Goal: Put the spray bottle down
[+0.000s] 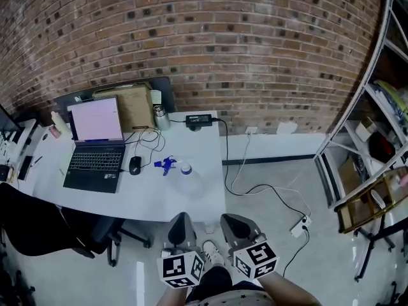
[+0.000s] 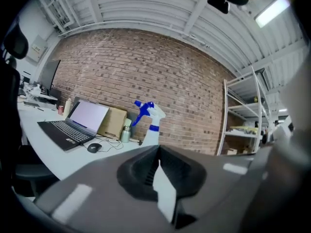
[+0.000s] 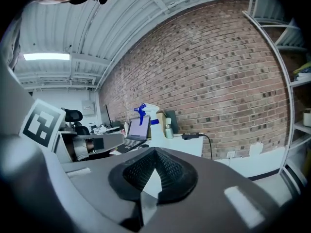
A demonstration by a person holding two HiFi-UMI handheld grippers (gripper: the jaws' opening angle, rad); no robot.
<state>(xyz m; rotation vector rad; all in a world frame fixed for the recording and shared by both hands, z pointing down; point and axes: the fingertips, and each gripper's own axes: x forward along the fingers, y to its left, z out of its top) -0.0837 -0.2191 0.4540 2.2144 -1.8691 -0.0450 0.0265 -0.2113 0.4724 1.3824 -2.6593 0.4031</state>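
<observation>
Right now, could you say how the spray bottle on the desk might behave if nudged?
The spray bottle stands tall and narrow, blue trigger head overhanging, so it probably tips easily. Its smooth translucent body looks plastic: likely light, perhaps slippery.

Left gripper (image 2: 158, 150): jaws closed together, nothing between them.
Spray bottle (image 2: 151, 126): upright on the worktop beyond the jaw tips, untouched, blue trigger pointing left.
Worktop (image 2: 53, 157): white, stretching away to the left.
Laptop (image 2: 77, 124): open, screen lit, left of the bottle.
Mouse (image 2: 94, 147): just beside the laptop.
Cardboard box (image 2: 112, 122), flask (image 2: 126, 131): against the brick wall (image 2: 184, 91).
Shelf rack (image 2: 240, 118): at the right.
</observation>
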